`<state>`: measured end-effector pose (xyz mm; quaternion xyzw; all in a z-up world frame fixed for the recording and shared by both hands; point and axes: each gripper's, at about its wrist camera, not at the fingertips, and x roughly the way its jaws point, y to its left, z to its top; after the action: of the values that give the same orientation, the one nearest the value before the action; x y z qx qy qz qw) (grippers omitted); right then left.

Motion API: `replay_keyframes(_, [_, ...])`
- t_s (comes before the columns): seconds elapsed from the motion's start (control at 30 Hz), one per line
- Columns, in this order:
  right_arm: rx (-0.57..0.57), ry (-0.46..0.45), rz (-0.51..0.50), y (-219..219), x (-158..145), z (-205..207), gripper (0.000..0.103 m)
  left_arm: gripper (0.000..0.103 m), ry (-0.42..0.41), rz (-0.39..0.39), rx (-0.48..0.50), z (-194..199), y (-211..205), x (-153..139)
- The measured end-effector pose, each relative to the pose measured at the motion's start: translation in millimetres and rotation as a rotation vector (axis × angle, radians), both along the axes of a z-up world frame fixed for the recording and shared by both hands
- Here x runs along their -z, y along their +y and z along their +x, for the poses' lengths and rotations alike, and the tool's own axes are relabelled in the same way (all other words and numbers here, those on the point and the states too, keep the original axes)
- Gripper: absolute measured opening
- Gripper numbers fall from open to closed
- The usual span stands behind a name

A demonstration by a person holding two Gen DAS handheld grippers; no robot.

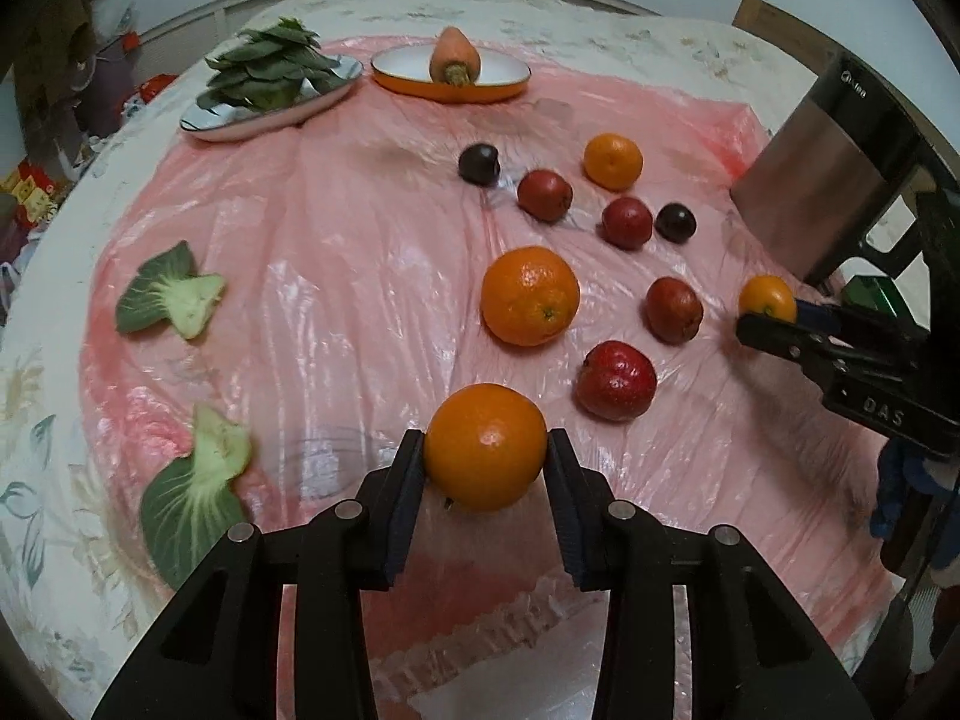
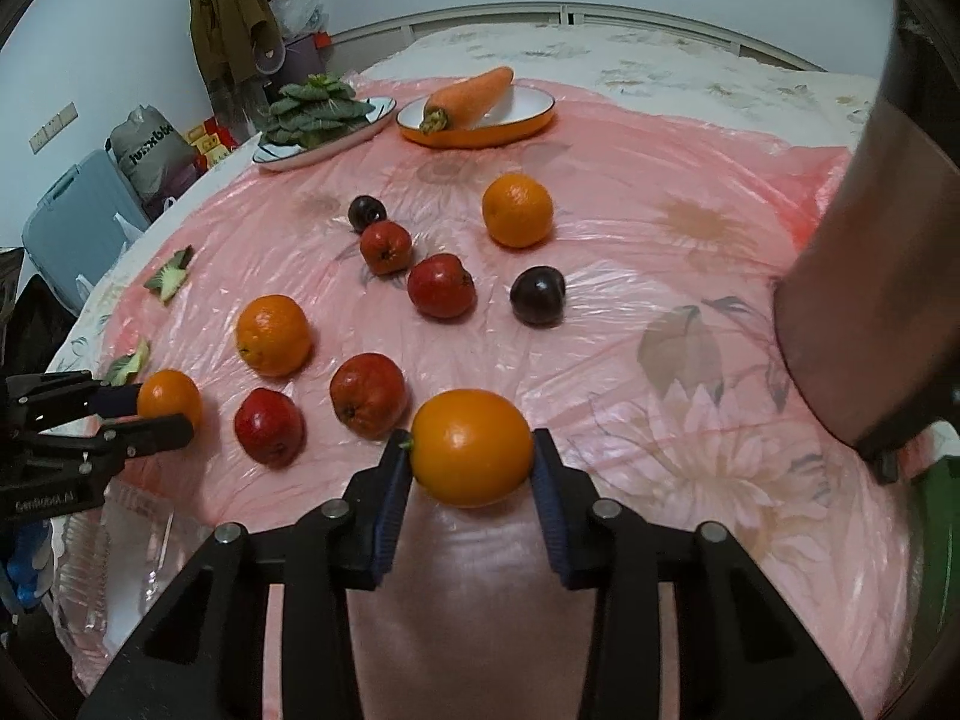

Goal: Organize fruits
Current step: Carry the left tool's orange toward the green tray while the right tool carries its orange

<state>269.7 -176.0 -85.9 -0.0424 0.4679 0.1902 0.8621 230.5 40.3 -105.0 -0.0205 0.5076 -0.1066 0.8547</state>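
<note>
Low at frame centre: left gripper (image 1: pixel 486 450) pinching one orange (image 1: pixel 486 447), right gripper (image 2: pixel 472 450) clamping another orange (image 2: pixel 472 447). Across mid-frame, loose on pink plastic sheet (image 1: pixel 336 252): oranges, red apples (image 1: pixel 616 380), dark plums (image 1: pixel 479 164). Sorting barely begun, by appearances.

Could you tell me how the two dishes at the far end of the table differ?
The orange dish holds a single carrot; the white plate holds a pile of leafy greens. The orange dish has an orange outside and white inside; the white plate is white with dark markings. Both sit side by side on the pink plastic sheet.
</note>
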Motion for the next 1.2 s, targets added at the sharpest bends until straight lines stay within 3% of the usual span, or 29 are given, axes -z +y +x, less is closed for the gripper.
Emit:
replay_keyframes(0.3, [0.053, -0.035, 0.011, -36.4, -30.3, -38.2, 0.041, 0.034, -0.045, -0.007, -0.028, -24.7, 1.3, -30.6])
replay_keyframes(0.53, [0.116, -0.069, 0.004, -84.2, -54.1, -71.9, 0.041, 0.034, -0.074, -0.005, -0.014, -46.3, -21.3, -52.5])
replay_keyframes(0.87, [0.233, -0.101, 0.011, -165.2, -75.4, -108.3, 0.041, 0.034, -0.092, -0.004, 0.061, -60.7, -86.2, -72.9])
replay_keyframes(1.2, [0.37, -0.115, 0.001, -253.8, -73.4, -116.9, 0.041, 0.034, -0.077, -0.037, 0.202, -56.1, -187.5, -81.4])
